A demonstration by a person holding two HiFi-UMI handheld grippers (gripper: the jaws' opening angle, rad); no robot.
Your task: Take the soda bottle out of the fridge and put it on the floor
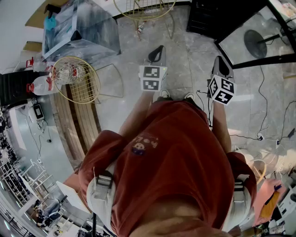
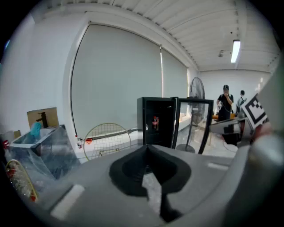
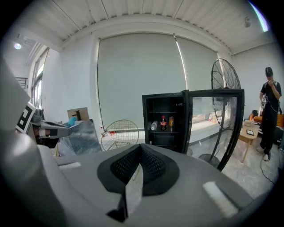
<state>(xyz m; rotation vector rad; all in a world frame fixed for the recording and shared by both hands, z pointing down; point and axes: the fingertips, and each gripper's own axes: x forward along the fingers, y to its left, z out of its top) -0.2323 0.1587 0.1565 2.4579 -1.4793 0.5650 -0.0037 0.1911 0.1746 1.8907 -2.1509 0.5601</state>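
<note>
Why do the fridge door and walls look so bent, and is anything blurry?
Right gripper view: a wide-angle lens bows the fridge door and ceiling, with black corners. Left gripper view: same bending, softer focus, ceiling lamp glaring. Head view: floor curves around the person.

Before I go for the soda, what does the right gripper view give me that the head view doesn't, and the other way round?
Only the right gripper view: inside the fridge, a clear bottle on its side, the soda bottle and a can upright, plus the right gripper with its jaws together and empty. Only the head view: the right gripper from above, and the wearer's red shirt. Both: the open fridge and the left gripper.
</note>
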